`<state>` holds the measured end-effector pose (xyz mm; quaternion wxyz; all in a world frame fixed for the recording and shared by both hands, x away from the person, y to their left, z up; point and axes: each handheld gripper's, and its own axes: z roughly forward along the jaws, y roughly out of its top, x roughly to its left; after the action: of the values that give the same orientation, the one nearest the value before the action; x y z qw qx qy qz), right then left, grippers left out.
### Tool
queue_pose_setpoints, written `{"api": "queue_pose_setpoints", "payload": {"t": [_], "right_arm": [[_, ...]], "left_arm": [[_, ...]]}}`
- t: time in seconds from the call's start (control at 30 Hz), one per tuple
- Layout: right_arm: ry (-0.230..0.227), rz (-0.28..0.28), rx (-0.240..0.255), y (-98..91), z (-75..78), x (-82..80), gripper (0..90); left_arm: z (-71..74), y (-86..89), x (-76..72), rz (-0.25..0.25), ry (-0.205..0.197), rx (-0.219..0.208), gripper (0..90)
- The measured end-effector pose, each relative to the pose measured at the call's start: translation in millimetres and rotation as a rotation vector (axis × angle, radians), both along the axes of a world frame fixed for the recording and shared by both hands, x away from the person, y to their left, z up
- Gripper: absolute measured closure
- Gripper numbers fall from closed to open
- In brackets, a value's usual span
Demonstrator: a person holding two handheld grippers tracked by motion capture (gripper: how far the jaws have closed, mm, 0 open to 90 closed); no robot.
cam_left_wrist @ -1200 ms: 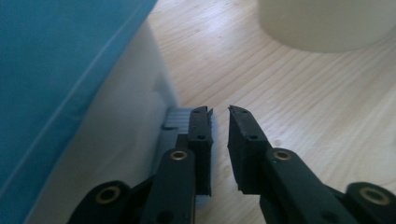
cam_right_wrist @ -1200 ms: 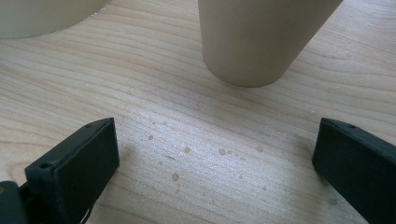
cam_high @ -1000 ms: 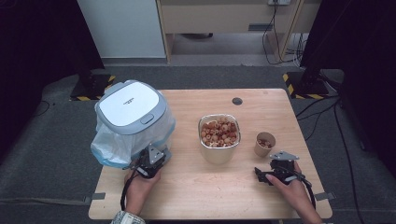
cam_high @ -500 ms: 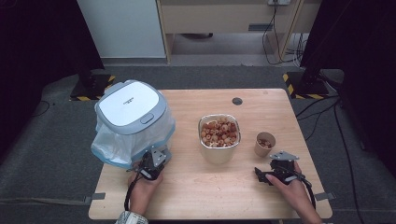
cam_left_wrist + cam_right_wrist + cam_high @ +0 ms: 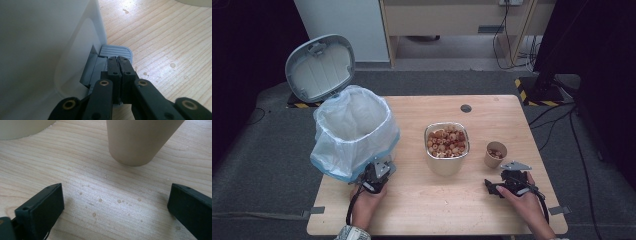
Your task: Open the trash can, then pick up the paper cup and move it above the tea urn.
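A grey pedal bin [image 5: 352, 131] lined with a white plastic bag stands at the table's left, its lid [image 5: 319, 67] tipped up and back. My left gripper [image 5: 377, 172] is shut at the bin's base. In the left gripper view its closed tips [image 5: 118, 59] rest on the ribbed grey pedal [image 5: 116, 51] beside the bin wall [image 5: 37, 50]. My right gripper [image 5: 503, 180] is open near the table's front right, nothing between its jaws. Its own view has the gripper [image 5: 114, 195] facing the foot of a paper cup [image 5: 140, 140], a short gap away.
A metal bowl [image 5: 446, 167] of round brown and tan pieces stands mid-table, its side also in the right gripper view [image 5: 22, 127]. The paper cup [image 5: 496, 154] holds a few pieces. A small dark disc [image 5: 466, 108] lies near the far edge.
The bin lid, closed in both earlier frames, has swung open and shows the bag. My left gripper has edged forward at the bin's base. The right hand has stayed put.
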<state>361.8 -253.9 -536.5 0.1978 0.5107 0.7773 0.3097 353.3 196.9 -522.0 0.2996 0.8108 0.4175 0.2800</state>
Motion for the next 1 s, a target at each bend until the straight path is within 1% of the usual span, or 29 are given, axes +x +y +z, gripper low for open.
{"api": "queue_pose_setpoints", "payload": {"t": [0.03, 0.07, 0.13, 0.2, 0.23, 0.3, 0.33, 0.4, 0.43, 0.53, 0.7, 0.9, 1.0], "right_arm": [[0.012, 0.004, -0.004, -0.9, 1.6, 0.3, 3.5], [0.014, 0.005, -0.006, -2.8, 3.2, 0.4, 6.0], [0.011, -0.006, -0.003, -3.9, 4.4, 0.1, 5.6], [-0.021, -0.035, 0.020, -9.1, 10.2, -0.7, 5.9], [-0.021, -0.035, 0.020, -9.1, 10.2, -0.7, 5.9], [-0.047, -0.063, 0.036, -13.1, 13.5, -0.5, 6.2], [-0.051, -0.074, 0.042, -13.8, 14.4, -0.5, 6.4], [-0.085, -0.099, 0.059, -16.2, 18.2, 0.6, 7.0], [-0.085, -0.099, 0.059, -16.2, 18.2, 0.6, 7.0], [-0.108, -0.121, 0.065, -17.8, 20.9, 0.3, 7.1], [-0.104, -0.128, 0.071, -19.0, 21.0, 0.4, 7.1], [-0.111, -0.124, 0.077, -17.2, 22.1, 1.4, 6.4], [-0.115, -0.124, 0.095, -17.0, 23.2, 3.6, 5.6]], "left_arm": [[0.1, 0.1, 0.1, 0.000, 0.001, 0.000, 87.8], [0.2, 0.3, 0.2, 0.000, 0.003, -0.002, 87.8], [0.3, 0.8, 0.3, 0.000, 0.004, -0.006, 87.8], [0.3, 1.2, 0.5, 0.000, 0.005, -0.009, 87.8], [0.3, 1.2, 0.5, 0.000, 0.005, -0.009, 87.8], [0.2, 1.0, 0.5, 0.000, 0.004, -0.009, 87.8], [0.3, 1.3, 0.6, -0.001, 0.005, -0.010, 87.8], [0.2, 1.6, 0.7, 0.000, 0.006, -0.015, 87.8], [0.2, 1.6, 0.7, 0.000, 0.006, -0.015, 87.8], [0.2, 1.5, 0.7, 0.000, 0.006, -0.014, 87.7], [0.3, 1.6, 0.7, 0.000, 0.007, -0.015, 87.8], [0.3, 1.8, 0.9, -0.001, 0.008, -0.017, 87.7], [0.3, 1.5, 0.8, 0.000, 0.007, -0.013, 87.8]]}}
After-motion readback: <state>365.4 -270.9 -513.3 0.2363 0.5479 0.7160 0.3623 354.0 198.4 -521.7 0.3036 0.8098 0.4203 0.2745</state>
